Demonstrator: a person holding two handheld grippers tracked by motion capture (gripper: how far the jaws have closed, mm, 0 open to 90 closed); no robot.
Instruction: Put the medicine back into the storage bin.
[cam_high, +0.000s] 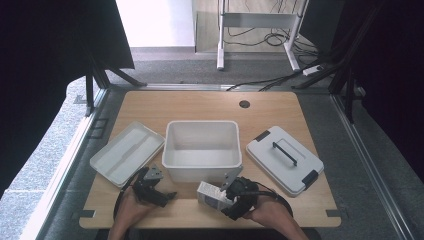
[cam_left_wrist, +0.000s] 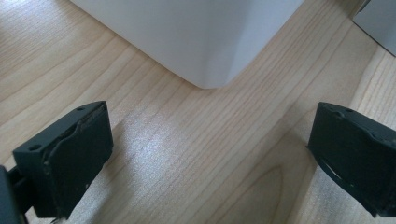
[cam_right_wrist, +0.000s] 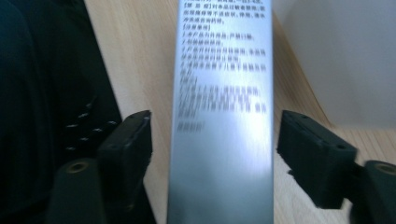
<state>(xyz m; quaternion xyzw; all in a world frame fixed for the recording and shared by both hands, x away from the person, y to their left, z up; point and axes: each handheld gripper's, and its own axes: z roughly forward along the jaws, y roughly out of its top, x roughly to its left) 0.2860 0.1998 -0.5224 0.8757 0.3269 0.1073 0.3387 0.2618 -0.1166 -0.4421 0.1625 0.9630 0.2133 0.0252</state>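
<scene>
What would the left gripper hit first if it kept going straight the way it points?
Most likely the rounded corner of the white bin: it lies straight ahead of the open left gripper, across bare table.

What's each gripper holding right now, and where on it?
Left gripper: nothing, jaws open over bare table. Right gripper: jaws straddle the narrow silver box near its lower end, small gaps either side, so no firm hold yet.

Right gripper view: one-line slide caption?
Silver printed carton stands between the right gripper's black fingers, gaps either side.
</scene>
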